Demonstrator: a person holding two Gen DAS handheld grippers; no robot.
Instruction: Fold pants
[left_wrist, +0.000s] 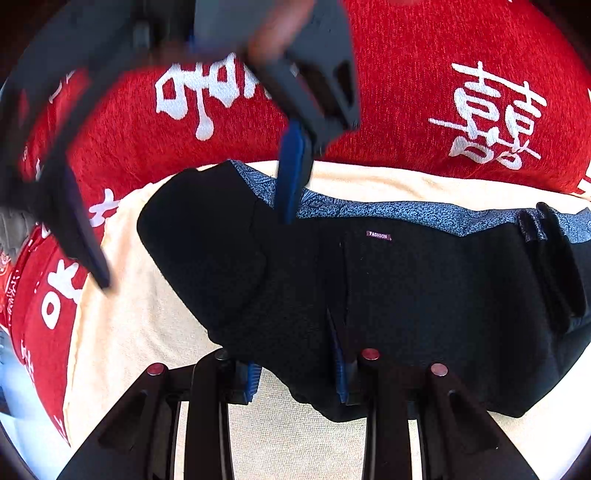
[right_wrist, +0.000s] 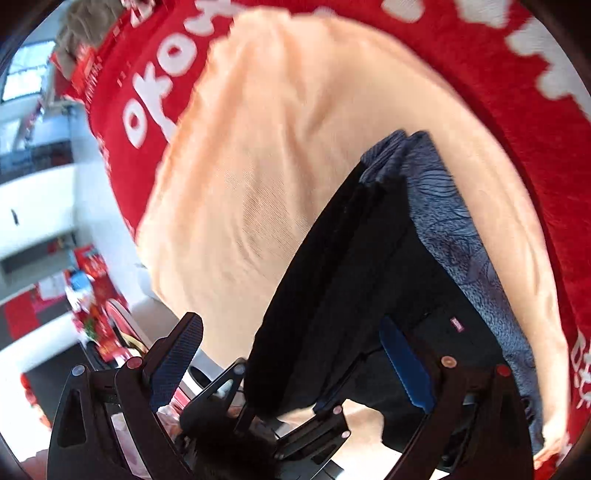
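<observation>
In the left wrist view the right gripper (left_wrist: 184, 240) comes in from the upper left, blurred, its jaws spread wide: one finger out over the cream cloth (left_wrist: 122, 332), the other blue-padded finger resting on the far edge of the pants (left_wrist: 424, 295). It pinches nothing.

The black pants lie already folded over on the cream cloth, directly ahead of the left gripper (left_wrist: 295, 373), with the waistband's blue patterned lining (left_wrist: 388, 210) turned up along the far side. The left gripper's jaws are parted with the near hem of the pants between the blue pads; whether the pads actually bite the fabric I cannot tell, though they look loose rather than clamped.

The fabric reads as a soft, limp, fairly thick weave that sags and creases where it is unsupported. It should be light, not fragile, and grippy enough for ribbed pads. My judgement is that the best hold is a doubled edge or corner, pinching all layers together, since a single layer would peel off and spoil the fold.

A small purple label (left_wrist: 379, 235) just ahead of the left gripper reads "FASHION". To the far right and beyond, the red blanket (left_wrist: 406, 74) carries large white Chinese characters, one of them the double-happiness sign (left_wrist: 491, 118). In the right wrist view, the same red blanket (right_wrist: 122, 74) shows white letters, partly cut off, something like "oto".
</observation>
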